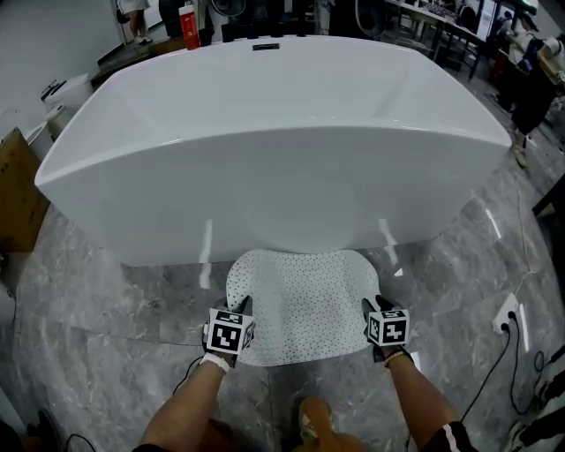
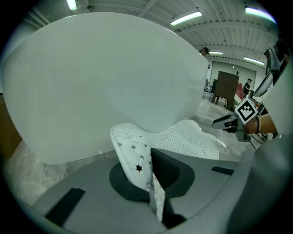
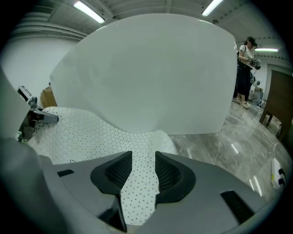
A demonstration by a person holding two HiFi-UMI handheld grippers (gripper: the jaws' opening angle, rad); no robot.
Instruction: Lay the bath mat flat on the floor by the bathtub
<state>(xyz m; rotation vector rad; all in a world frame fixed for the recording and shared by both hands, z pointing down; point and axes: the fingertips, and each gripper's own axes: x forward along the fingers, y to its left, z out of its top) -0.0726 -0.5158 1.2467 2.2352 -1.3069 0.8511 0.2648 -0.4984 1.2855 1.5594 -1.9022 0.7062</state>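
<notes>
The white bath mat (image 1: 300, 305), dotted with small holes, lies on the grey marble floor against the foot of the white bathtub (image 1: 274, 132). My left gripper (image 1: 243, 306) is at the mat's near left corner. In the left gripper view that corner (image 2: 135, 157) stands folded up, pinched between the jaws of the left gripper (image 2: 151, 183). At the near right corner is my right gripper (image 1: 371, 306). In the right gripper view, the right gripper (image 3: 143, 169) has its jaws apart, and the mat (image 3: 82, 132) lies flat between and under them, untouched by the pads.
A cardboard box (image 1: 18, 190) stands left of the tub and a red bottle (image 1: 188, 26) behind it. A wall socket with a cable (image 1: 508, 313) lies on the floor at the right. A person (image 3: 245, 68) stands beyond the tub. My foot (image 1: 313, 424) is just behind the mat.
</notes>
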